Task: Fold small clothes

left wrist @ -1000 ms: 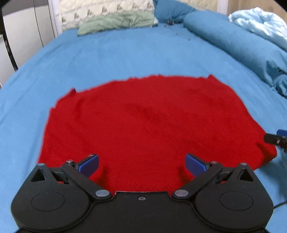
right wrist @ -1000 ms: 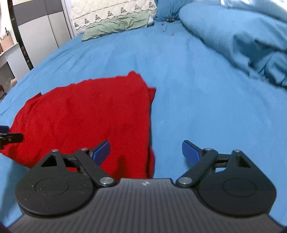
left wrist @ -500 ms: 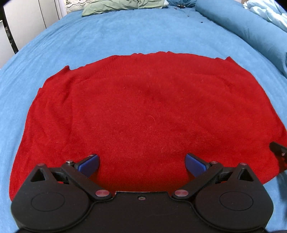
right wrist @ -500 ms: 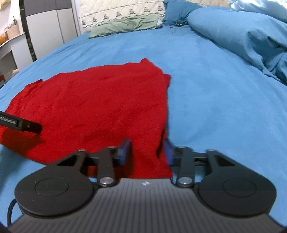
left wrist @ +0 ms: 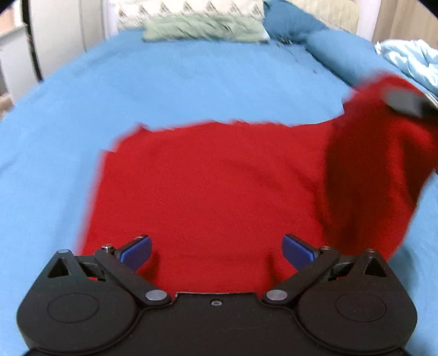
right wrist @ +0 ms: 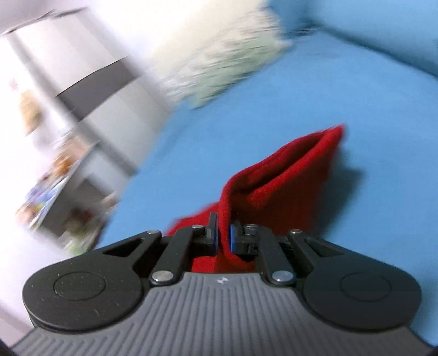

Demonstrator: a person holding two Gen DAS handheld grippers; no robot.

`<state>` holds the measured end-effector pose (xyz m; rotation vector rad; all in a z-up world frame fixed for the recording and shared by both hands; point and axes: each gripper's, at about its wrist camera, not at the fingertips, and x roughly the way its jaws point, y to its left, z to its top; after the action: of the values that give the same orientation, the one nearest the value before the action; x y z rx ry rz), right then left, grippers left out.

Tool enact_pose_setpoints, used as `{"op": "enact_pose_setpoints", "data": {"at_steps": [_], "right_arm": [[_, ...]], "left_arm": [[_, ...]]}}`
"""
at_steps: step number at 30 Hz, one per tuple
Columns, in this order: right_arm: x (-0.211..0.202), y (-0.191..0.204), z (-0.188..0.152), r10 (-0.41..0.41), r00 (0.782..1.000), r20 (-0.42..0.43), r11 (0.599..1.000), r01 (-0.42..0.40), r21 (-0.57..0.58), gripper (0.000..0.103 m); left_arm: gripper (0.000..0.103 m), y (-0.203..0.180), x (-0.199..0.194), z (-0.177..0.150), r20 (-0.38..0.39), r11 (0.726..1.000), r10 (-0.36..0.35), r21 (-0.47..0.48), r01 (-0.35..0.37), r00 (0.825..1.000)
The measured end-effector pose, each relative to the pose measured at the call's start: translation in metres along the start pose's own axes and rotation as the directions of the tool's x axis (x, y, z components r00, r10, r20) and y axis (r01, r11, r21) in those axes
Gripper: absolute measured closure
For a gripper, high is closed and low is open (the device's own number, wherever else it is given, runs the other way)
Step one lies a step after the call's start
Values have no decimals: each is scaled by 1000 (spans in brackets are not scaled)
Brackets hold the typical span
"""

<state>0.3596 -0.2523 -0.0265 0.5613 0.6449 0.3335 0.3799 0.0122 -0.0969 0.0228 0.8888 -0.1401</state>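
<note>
Jaws of the right gripper [right wrist: 223,237] have just been closing and now pinch a fold of the red garment [left wrist: 219,191] between the blue pads; the cloth rises from the pinch in a tented ridge toward 1 o'clock in the right wrist view. Jaws of the left gripper [left wrist: 217,250] stand spread wide, nothing between them, with the near hem of the garment lying just beyond the blue fingertips [left wrist: 137,250].

Count: one red garment, two grippers, one each of the bedding items below. No brand, label or readable writing found — only a small unreadable mark on the right gripper's ribbed grey housing.

Garment position: spread flat on the blue bedsheet [left wrist: 191,82] at centre in the left wrist view, its edge at 2 o'clock lifted off the sheet, where the blurred right gripper shows.

Further out: a green cloth [left wrist: 202,27] at 12 o'clock against a patterned white pillow [left wrist: 189,8], a blue bolster [left wrist: 342,52] at 1 o'clock, a pale blue quilt [left wrist: 410,60] at 2 o'clock. Grey-and-white cabinets [right wrist: 90,79] stand at 10 o'clock in the right wrist view — heavily blurred.
</note>
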Motion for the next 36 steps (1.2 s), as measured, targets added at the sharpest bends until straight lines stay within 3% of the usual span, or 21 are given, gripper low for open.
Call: {"op": "enact_pose_setpoints", "data": {"at_steps": [3, 6, 9, 10, 12, 14, 15, 16, 18, 19, 21, 22, 24, 26, 29, 31, 36], "right_arm": [[51, 66, -16, 144, 981, -130, 974, -164, -157, 81], [114, 109, -54, 211, 933, -291, 932, -282, -228, 81], [178, 121, -98, 116, 896, -428, 932, -247, -264, 81], [193, 120, -110, 70, 889, -453, 935, -217, -281, 80], [202, 116, -121, 59, 886, -460, 940, -204, -274, 75], [196, 113, -115, 102, 893, -439, 943, -227, -243, 47], [187, 112, -112, 127, 899, -420, 942, -242, -232, 20], [173, 111, -105, 151, 914, -377, 940, -251, -232, 13], [136, 109, -93, 181, 945, -273, 929, -256, -267, 13], [117, 103, -91, 156, 963, -220, 930, -219, -297, 11], [76, 92, -92, 40, 996, -83, 927, -68, -369, 7], [62, 85, -98, -14, 999, -30, 920, 1, -391, 6], [36, 67, -118, -135, 990, 45, 893, 141, -427, 6], [25, 50, -144, -226, 972, 63, 866, 230, -445, 6], [32, 39, -179, -317, 947, 59, 822, 305, -480, 7], [37, 32, -192, -340, 939, 54, 810, 321, -491, 9], [48, 34, -202, -341, 935, 94, 825, 345, -447, 9]], "left_arm": [[0, 44, -19, -17, 41, 999, 54, 2, -54, 998], [0, 78, -21, -43, 51, 996, 87, -8, -87, 995], [0, 97, -14, -68, 49, 997, 68, -30, -67, 996], [0, 100, -12, -74, 45, 998, 53, -33, -52, 998], [0, 100, -6, -75, -4, 1000, 6, -3, -6, 1000], [0, 98, -10, -75, 2, 1000, 6, 1, -6, 1000], [0, 96, -14, -75, 11, 1000, -9, -2, 9, 1000], [0, 95, -17, -75, 20, 1000, -26, -6, 26, 999], [0, 94, -24, -77, 58, 1000, -25, -18, 26, 998], [0, 94, -26, -77, 72, 1000, -15, -25, 16, 997], [0, 96, -27, -74, 91, 998, -1, -70, 7, 996], [0, 98, -28, -72, 100, 995, 0, -97, 9, 995], [0, 109, -30, -69, 120, 986, -3, -168, 23, 993], [0, 115, -29, -66, 132, 973, 4, -230, 27, 991], [0, 121, -23, -60, 127, 959, 8, -282, 28, 992], [0, 122, -20, -60, 118, 956, 8, -294, 27, 993], [0, 122, -22, -66, 101, 959, 16, -284, 14, 995]]}}
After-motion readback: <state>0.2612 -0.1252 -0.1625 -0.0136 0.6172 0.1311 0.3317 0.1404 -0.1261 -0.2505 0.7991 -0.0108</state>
